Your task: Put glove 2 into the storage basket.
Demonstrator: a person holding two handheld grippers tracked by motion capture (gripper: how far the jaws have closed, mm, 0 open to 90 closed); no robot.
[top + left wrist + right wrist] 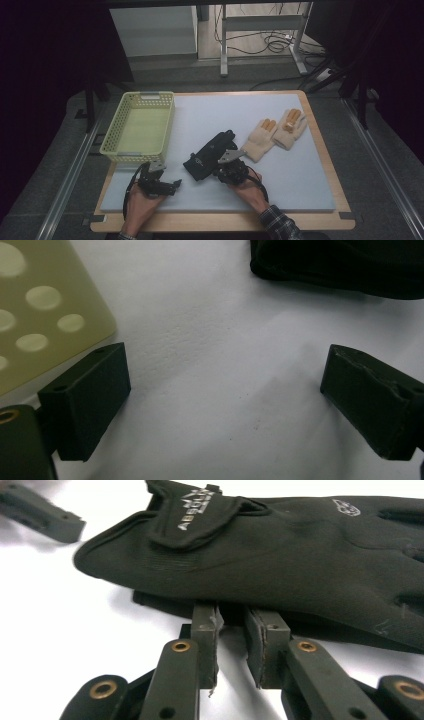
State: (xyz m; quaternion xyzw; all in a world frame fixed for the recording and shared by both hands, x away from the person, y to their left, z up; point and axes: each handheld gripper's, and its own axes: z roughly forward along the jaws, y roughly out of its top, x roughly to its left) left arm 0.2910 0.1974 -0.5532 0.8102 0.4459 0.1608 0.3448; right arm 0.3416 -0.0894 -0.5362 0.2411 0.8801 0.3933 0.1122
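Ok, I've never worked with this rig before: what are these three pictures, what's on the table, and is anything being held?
A person holds a two-jaw hand gripper in each hand. The high view looks down on the table; the other two come from cameras riding on each gripper.

On the white mat lie a yellow-green basket, a black glove and a pair of cream gloves.

The left gripper stands wide open over bare mat near the basket's corner, holding nothing. The right gripper has its jaws nearly together, a narrow gap between them, tips at the black glove's edge. Nothing appears pinched between them.
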